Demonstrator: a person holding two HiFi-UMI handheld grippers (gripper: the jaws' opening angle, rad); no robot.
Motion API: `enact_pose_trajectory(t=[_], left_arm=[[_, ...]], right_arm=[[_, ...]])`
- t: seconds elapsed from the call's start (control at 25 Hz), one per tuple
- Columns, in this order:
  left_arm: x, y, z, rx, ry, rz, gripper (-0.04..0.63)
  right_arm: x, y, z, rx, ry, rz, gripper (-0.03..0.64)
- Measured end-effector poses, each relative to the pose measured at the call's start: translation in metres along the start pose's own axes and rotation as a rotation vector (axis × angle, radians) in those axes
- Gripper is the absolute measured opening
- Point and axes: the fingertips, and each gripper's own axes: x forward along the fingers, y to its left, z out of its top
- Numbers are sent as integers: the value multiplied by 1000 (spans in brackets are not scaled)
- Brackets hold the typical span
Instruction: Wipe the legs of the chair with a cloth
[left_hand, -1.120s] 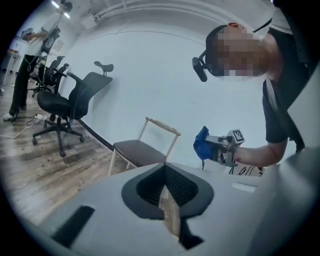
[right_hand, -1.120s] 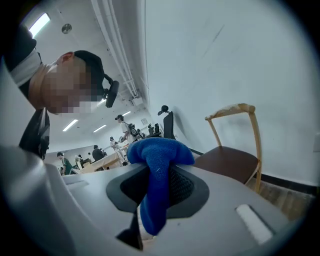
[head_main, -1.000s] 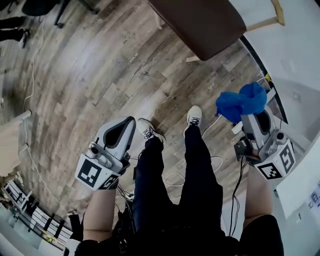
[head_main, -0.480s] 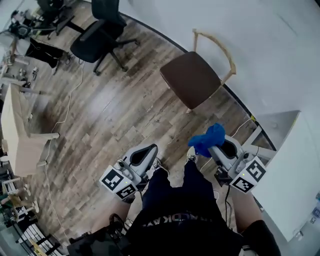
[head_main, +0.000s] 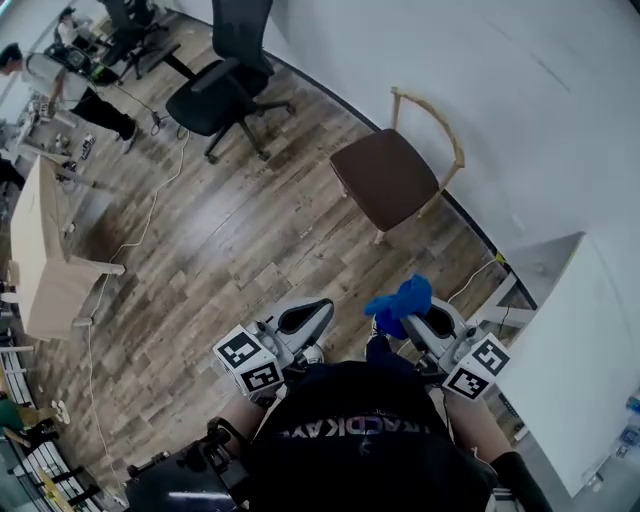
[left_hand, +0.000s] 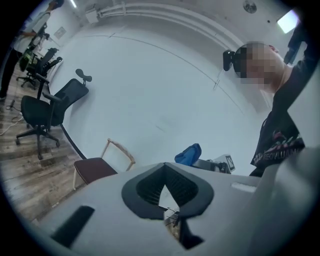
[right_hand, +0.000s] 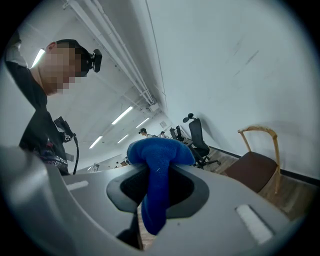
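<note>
We hold both grippers low, just ahead of our torso, side by side with their jaws pointing forward. Our left gripper is empty, and its jaws seem to meet at the tips. Our right gripper is clamped on a blue cloth, which bunches above the jaws and hangs down between them.
</note>
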Motion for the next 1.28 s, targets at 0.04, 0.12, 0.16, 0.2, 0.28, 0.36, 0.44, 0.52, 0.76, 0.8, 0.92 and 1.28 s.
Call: enact_pose_trajectory(t=[0.04,0.12,0.16,0.2,0.28,0.36,0.44,0.52,0.76,0.8,0.92,1.28], left_arm=[[-10,-3,-1,-6,-3,-13,5],[-33,-6,1,-4,-8,-34,5],[-45,-8,2,0,-8,-45,5],[-58,-10,1,5,-7,-56,5],[-83,-13,-7,13,-2,-73,5],[-110,-14,-16,8,1,-83,5],[-134,-16,-23,2,6,-95,5],[-153,-16,-29,6,12,-108,5],[-203,-17,-51,-15,26,-140,5],[-209,-19,-53,-14,28,-145,5],[-219,-24,-58,-4,33,-159,5],[-224,-36,-56,11,25,-187,5]], right_arm=[[2,10,-8,5,2,-6,86],[11,33,-21,10,0,-14,86],[16,44,-27,14,-5,-17,86],[21,56,-34,19,-10,-19,86],[28,79,-51,27,-17,-23,86],[33,103,-70,26,-24,-29,86],[35,125,-86,24,-32,-40,86],[36,139,-100,28,-40,-52,86],[38,178,-145,35,-46,-87,84],[37,185,-150,32,-45,-89,84],[36,197,-160,31,-47,-89,84],[30,215,-165,-4,-26,-80,83]])
